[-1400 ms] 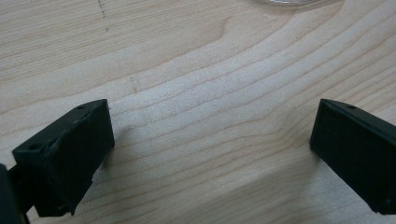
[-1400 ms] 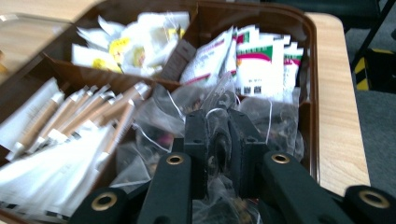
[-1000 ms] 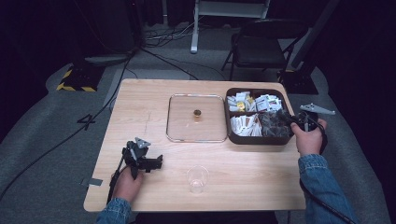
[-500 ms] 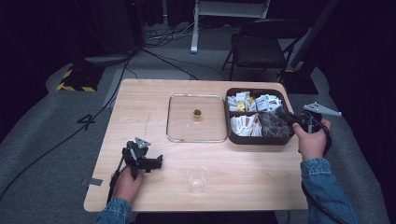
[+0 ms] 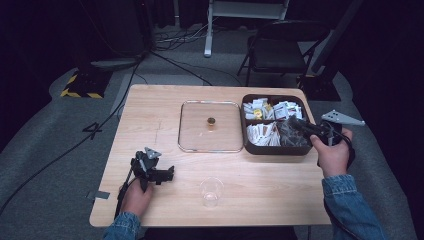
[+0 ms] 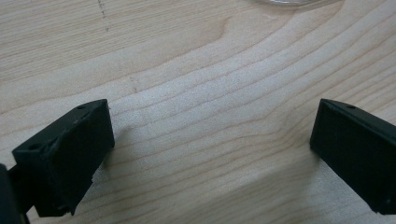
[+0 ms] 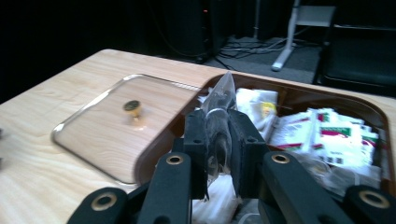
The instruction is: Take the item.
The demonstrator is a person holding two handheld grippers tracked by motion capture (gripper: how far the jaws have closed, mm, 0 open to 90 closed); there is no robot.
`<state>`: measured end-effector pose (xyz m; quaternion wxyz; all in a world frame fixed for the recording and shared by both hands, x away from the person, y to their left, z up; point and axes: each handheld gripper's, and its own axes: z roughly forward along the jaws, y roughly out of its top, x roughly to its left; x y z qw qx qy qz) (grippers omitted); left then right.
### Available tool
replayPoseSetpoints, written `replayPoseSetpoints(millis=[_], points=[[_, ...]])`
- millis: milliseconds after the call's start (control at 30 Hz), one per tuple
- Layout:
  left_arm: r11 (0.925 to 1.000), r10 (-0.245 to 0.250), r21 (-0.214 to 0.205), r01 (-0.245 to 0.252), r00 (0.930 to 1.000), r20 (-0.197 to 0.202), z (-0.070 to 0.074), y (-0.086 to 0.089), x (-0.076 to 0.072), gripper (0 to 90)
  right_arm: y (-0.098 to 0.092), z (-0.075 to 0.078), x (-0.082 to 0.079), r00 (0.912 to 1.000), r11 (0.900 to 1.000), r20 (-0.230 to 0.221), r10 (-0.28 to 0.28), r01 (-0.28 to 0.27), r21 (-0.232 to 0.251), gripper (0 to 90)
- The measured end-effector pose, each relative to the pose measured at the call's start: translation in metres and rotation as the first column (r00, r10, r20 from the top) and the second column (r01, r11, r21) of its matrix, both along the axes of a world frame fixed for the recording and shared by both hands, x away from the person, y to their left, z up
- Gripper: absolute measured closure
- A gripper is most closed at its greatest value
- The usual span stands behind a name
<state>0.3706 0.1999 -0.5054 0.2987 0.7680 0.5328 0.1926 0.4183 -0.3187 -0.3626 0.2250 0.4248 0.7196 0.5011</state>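
Clear packet: clamped in my right gripper above the brown box; glass lid beside the box; left gripper gapes.

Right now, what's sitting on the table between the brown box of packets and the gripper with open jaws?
In the high view, the glass lid and clear plastic cup lie between the brown box and left gripper.

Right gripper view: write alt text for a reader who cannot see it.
The right gripper has its fingers shut on a clear plastic packet, held above a brown box of white sachets. To the left, a glass lid with a small knob lies flat on the wooden table.
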Motion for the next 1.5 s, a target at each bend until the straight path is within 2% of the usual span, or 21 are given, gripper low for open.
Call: replayPoseSetpoints(millis=[67, 333, 500, 567, 600, 700, 767, 800, 833, 867, 933, 1033, 1067, 1100, 1133, 1200, 1233, 1300, 1400, 1467, 1500], points=[[1.0, -0.001, 0.001, 0.001, 1.0, -0.001, 0.0, 0.0, 0.0, 0.1, 0.008, 0.006, -0.005, 0.9993, 0.9993, 0.004, 0.036, -0.036, -0.007, 79.0], [1.0, 0.001, -0.002, -0.001, 1.0, -0.002, 0.0, 0.0, -0.002, 0.1, 0.03, 0.017, -0.016, 0.9928, 0.9928, 0.016, 0.119, -0.119, -0.011, 79.0], [1.0, 0.001, -0.002, -0.001, 1.0, -0.001, 0.0, 0.0, -0.002, 0.1, 0.052, 0.023, -0.025, 0.9818, 0.982, 0.019, 0.189, -0.189, -0.01, 78.9], [1.0, -0.001, 0.0, 0.001, 1.0, -0.001, 0.0, 0.0, -0.002, 0.1, 0.054, 0.024, -0.026, 0.9801, 0.9802, 0.02, 0.198, -0.197, -0.011, 78.9], [1.0, -0.001, 0.0, 0.001, 1.0, -0.001, 0.0, 0.0, -0.002, 0.1, 0.062, 0.025, -0.029, 0.9749, 0.975, 0.017, 0.222, -0.222, -0.013, 78.9], [1.0, -0.001, -0.003, 0.001, 1.0, -0.002, 0.0, 0.0, -0.002, 0.1, 0.072, 0.024, -0.033, 0.9672, 0.9673, 0.007, 0.254, -0.254, -0.008, 78.9], [1.0, -0.001, -0.002, 0.001, 1.0, -0.002, 0.0, 0.0, -0.002, 0.1, 0.074, 0.024, -0.034, 0.9653, 0.9654, 0.006, 0.261, -0.261, -0.008, 78.9], [1.0, -0.002, 0.0, 0.002, 1.0, -0.001, 0.0, 0.0, -0.002, 0.1, 0.081, 0.024, -0.038, 0.9591, 0.9591, 0.003, 0.283, -0.283, -0.004, 78.9], [1.0, -0.002, 0.0, 0.002, 1.0, -0.001, 0.0, 0.0, -0.002, 0.0, 0.081, 0.024, -0.038, 0.9591, 0.9591, 0.003, 0.283, -0.283, -0.004, 78.9], [1.0, -0.005, -0.002, 0.005, 1.0, -0.002, 0.0, 0.0, -0.001, 0.0, 0.087, 0.024, -0.042, 0.953, 0.953, -0.001, 0.303, -0.303, -0.002, 78.9], [1.0, -0.008, -0.001, 0.008, 1.0, -0.002, 0.0, 0.0, -0.001, 0.0, 0.09, 0.024, -0.043, 0.9501, 0.9501, -0.003, 0.312, -0.312, 0.0, 78.9], [1.0, -0.006, -0.004, 0.006, 1.0, -0.004, 0.0, 0.0, -0.001, 0.1, 0.101, 0.025, -0.05, 0.9378, 0.9378, -0.003, 0.347, -0.347, -0.001, 78.9], [1.0, -0.006, -0.004, 0.006, 1.0, -0.004, 0.0, 0.0, -0.001, 0.0, 0.106, 0.025, -0.053, 0.9301, 0.9301, -0.003, 0.367, -0.367, 0.002, 78.9], [1.0, -0.006, -0.003, 0.006, 1.0, -0.003, 0.0, 0.0, -0.001, 0.0, 0.106, 0.025, -0.053, 0.9301, 0.9301, -0.003, 0.367, -0.367, 0.002, 78.9], [1.0, -0.006, -0.003, 0.006, 1.0, -0.003, 0.0, 0.0, -0.001, 0.1, 0.113, 0.025, -0.056, 0.9214, 0.9214, -0.007, 0.389, -0.389, 0.007, 78.9], [1.0, -0.006, -0.003, 0.006, 1.0, -0.003, 0.0, 0.0, -0.001, 0.0, 0.116, 0.025, -0.058, 0.9153, 0.9153, -0.012, 0.403, -0.403, 0.013, 78.9], [1.0, -0.006, -0.003, 0.006, 1.0, -0.003, 0.0, 0.0, -0.001, 0.0, 0.116, 0.025, -0.058, 0.9153, 0.9153, -0.012, 0.403, -0.403, 0.013, 78.9], [1.0, -0.006, -0.003, 0.006, 1.0, -0.003, 0.0, 0.0, -0.001, 0.0, 0.124, 0.024, -0.062, 0.9025, 0.9026, -0.018, 0.43, -0.43, 0.023, 78.8], [1.0, -0.006, -0.003, 0.006, 1.0, -0.002, 0.0, 0.0, -0.001, 0.0, 0.129, 0.023, -0.065, 0.8947, 0.8946, -0.019, 0.446, -0.446, 0.031, 78.8], [1.0, -0.005, -0.004, 0.005, 1.0, -0.004, 0.0, 0.0, -0.001, 0.1, 0.137, 0.022, -0.071, 0.8789, 0.8791, -0.024, 0.476, -0.476, 0.033, 78.8], [1.0, -0.005, -0.004, 0.005, 1.0, -0.004, 0.0, 0.0, -0.001, 0.1, 0.138, 0.021, -0.072, 0.8765, 0.8768, -0.026, 0.481, -0.48, 0.033, 78.8]])
